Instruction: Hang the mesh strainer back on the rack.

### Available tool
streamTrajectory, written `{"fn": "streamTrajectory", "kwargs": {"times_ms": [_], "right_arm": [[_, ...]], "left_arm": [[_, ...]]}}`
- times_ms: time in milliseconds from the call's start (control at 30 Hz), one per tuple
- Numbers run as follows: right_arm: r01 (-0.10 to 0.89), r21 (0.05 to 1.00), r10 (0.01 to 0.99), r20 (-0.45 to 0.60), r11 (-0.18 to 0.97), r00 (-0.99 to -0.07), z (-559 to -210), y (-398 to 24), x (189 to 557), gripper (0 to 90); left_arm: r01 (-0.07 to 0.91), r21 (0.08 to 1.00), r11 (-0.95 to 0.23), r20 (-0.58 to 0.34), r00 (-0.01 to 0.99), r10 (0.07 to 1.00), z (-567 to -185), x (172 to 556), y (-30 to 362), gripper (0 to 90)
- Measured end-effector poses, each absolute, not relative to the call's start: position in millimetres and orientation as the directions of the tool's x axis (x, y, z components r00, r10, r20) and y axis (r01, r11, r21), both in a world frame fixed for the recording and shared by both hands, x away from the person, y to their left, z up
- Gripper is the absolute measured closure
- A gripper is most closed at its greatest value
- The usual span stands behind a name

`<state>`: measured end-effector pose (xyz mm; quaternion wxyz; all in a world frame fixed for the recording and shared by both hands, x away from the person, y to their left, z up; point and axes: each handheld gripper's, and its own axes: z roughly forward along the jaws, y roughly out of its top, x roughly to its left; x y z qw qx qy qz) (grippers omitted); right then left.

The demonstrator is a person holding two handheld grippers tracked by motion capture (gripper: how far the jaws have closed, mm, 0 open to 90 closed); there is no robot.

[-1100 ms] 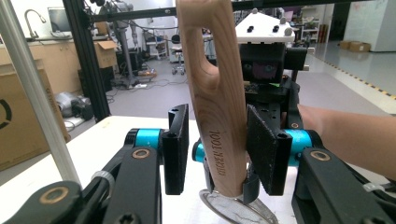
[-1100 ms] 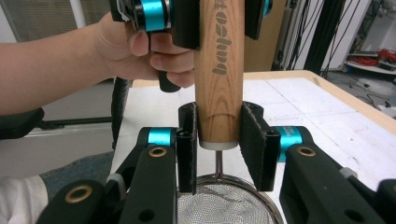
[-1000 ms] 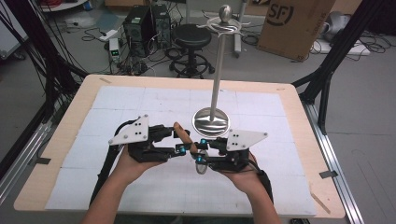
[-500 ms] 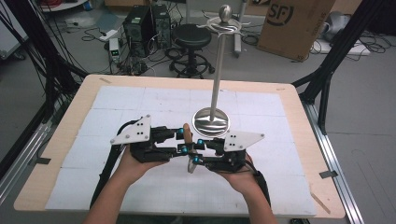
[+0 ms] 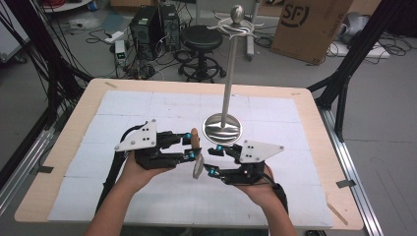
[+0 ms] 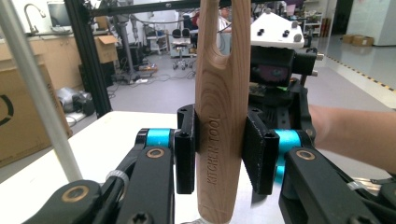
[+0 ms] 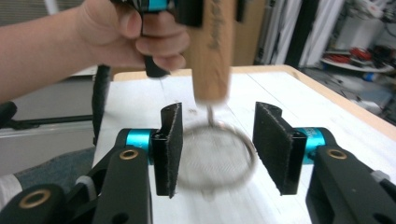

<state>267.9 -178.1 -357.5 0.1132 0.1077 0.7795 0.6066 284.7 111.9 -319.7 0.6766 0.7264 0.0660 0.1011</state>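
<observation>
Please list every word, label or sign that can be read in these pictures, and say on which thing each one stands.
"KITCHEN TOOL": engraved along the wooden handle, which the left gripper clamps.
"SF": printed on the cardboard box on the floor behind the table.
Lettering on the handle in the right gripper view: too blurred to read.

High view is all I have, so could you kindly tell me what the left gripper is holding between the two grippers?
Observer: The left gripper is shut on a wooden handle, clamped from both sides.
Operator: Thank you. Is anything written on it?
Observer: Yes, "KITCHEN TOOL" is engraved along its length.
Operator: And what is the right gripper doing?
Observer: The jaws of the right gripper have just been opening. The round mesh ring below the handle sits between them, not gripped.
</observation>
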Motion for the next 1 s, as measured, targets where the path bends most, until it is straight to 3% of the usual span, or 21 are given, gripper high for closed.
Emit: {"fn": "streamTrajectory", "kwargs": {"times_ms": [133, 300, 1000], "right_arm": [[0.09, 0.975, 0.392, 0.004, 0.201, -0.92, -366.7, -200.3, 266.0, 46.4], [0.129, 0.964, 0.465, 0.005, 0.234, -0.885, -376.6, -213.6, 265.2, 41.1], [0.196, 0.945, 0.474, 0.051, 0.263, -0.879, -393.2, -223.5, 267.8, 34.6]], "left_arm": [[-0.026, 0.997, -0.066, 0.041, 0.967, 0.251, -318.8, 289.9, 116.8, 68.5], [-0.014, 0.996, -0.083, 0.037, 0.96, 0.278, -318.5, 295.0, 122.4, 68.5], [-0.007, 0.996, -0.091, 0.039, 0.934, 0.355, -290.9, 321.5, 155.2, 68.5]]}}
